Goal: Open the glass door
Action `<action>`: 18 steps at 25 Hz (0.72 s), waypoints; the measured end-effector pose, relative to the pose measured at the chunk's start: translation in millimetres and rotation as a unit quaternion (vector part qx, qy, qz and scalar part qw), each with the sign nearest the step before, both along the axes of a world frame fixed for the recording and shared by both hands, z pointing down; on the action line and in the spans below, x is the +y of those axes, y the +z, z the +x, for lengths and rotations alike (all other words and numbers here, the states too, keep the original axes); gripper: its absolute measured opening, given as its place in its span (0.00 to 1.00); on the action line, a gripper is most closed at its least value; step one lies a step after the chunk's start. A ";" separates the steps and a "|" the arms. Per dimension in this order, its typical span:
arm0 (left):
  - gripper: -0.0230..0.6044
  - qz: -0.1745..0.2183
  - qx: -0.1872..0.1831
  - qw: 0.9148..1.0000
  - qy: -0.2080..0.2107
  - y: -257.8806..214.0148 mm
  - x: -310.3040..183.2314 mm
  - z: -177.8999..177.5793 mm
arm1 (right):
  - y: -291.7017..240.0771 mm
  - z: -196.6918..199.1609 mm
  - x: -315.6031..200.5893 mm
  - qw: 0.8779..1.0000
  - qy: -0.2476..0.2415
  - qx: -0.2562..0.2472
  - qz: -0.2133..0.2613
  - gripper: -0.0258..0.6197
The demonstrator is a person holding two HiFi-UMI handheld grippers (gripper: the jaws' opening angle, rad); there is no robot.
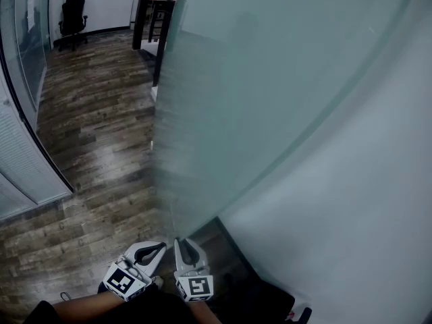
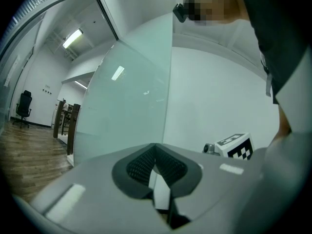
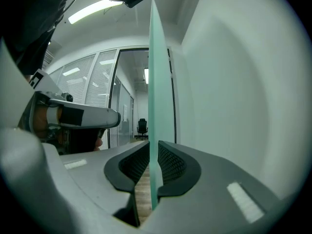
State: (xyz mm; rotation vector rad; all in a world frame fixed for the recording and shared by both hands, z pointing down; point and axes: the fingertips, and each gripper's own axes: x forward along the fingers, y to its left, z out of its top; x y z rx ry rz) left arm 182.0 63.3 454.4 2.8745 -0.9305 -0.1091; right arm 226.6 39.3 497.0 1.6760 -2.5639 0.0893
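Centrally, a frosted glass door (image 1: 270,100) fills most of the head view, its free vertical edge running down toward the two grippers at the bottom of the frame. To its right stands a plain white wall (image 1: 364,214), and in the right gripper view the pane, seen edge-on, stands just beside that wall. To the left of the door lies a wood-plank floor (image 1: 94,127), bounded at far left by a glass partition (image 1: 20,52) in a dark frame. A black office chair (image 1: 72,20) stands well away at the far end of the floor. The right gripper (image 3: 153,145) has the edge of the glass door between its jaws, which are closed on the pane, with a ribbed pad against each face. The left gripper (image 2: 156,147) is just beside it on the floor side; its jaws are together at the tips with nothing between them, and the door's face is ahead of it. Each gripper carries a marker cube behind its jaws; the right gripper's marker cube (image 2: 237,146) shows in the left gripper view, near the wall.
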 end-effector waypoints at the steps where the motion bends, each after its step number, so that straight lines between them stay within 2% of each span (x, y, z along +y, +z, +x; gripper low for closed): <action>1: 0.04 -0.001 0.001 1.000 -0.002 0.2 0.3 0.2 | 0.7 2.8 -0.5 1.000 0.005 0.000 0.000 0.12; 5: 0.04 0.001 0.011 1.000 -0.007 -4.0 2.6 -0.4 | 2.2 18.1 -1.1 0.999 0.029 -0.015 0.005 0.12; 9: 0.04 -0.017 -0.009 1.000 -0.015 19.1 2.5 -9.7 | 5.0 30.8 -3.4 0.999 0.045 -0.019 0.008 0.12; 18: 0.04 -0.016 0.000 1.000 0.017 13.9 -0.2 5.1 | 7.3 46.0 -8.3 0.998 0.057 -0.008 0.011 0.11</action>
